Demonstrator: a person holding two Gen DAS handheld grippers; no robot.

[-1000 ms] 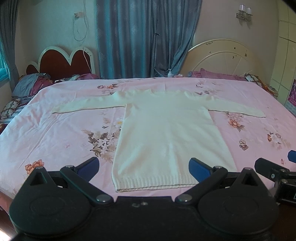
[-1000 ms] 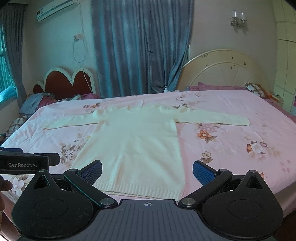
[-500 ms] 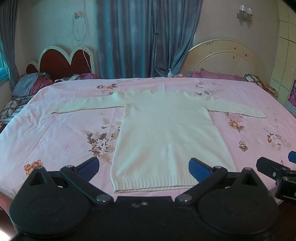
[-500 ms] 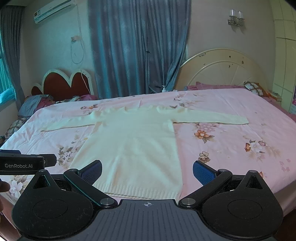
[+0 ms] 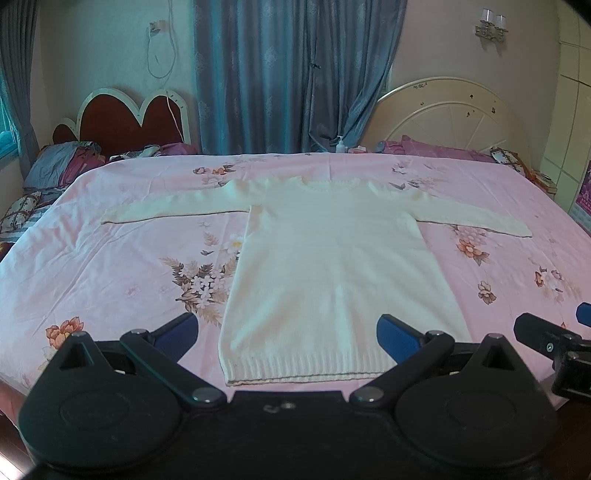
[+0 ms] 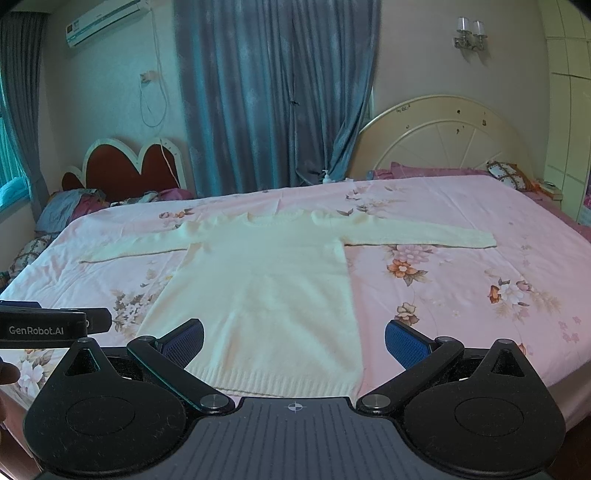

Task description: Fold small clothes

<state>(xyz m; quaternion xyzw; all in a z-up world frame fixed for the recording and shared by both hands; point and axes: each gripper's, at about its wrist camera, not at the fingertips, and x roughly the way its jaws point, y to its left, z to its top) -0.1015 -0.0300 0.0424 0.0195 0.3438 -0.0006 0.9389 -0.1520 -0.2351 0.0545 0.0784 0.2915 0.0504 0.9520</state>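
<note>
a cream sweater (image 5: 332, 266) is lying flat on the pink floral sheet (image 5: 122, 266) of the bed, neck pointing to 12 o'clock and ribbed hem (image 5: 303, 369) at 6 o'clock, near the bed's close edge. both sleeves are spreading straight out, one toward 9 o'clock (image 5: 173, 206), the other toward 3 o'clock (image 5: 476, 221). the left gripper (image 5: 286, 330) is hovering at 6 o'clock over the hem, its blue pads (image 5: 177, 330) standing wide apart and gripping nothing; the hem is showing between them. in the right wrist view the sweater (image 6: 266, 291) is sitting left of centre, and the right gripper (image 6: 293, 339) is likewise spreading wide and carrying nothing, its pads (image 6: 406, 341) flanking the hem's right corner. the left gripper's side, marked genrobot.ai, is showing at 9 o'clock in that view; the right gripper's fingers (image 5: 546, 338) are entering at 3 o'clock in the left wrist view. at 12 o'clock blue curtains (image 5: 291, 74) are hanging behind the bed, with a red headboard (image 5: 125, 122) at 10 o'clock and a cream headboard (image 5: 454, 114) at 2 o'clock. an air conditioner (image 6: 107, 22) is sitting high at 11 o'clock in the right wrist view.
</note>
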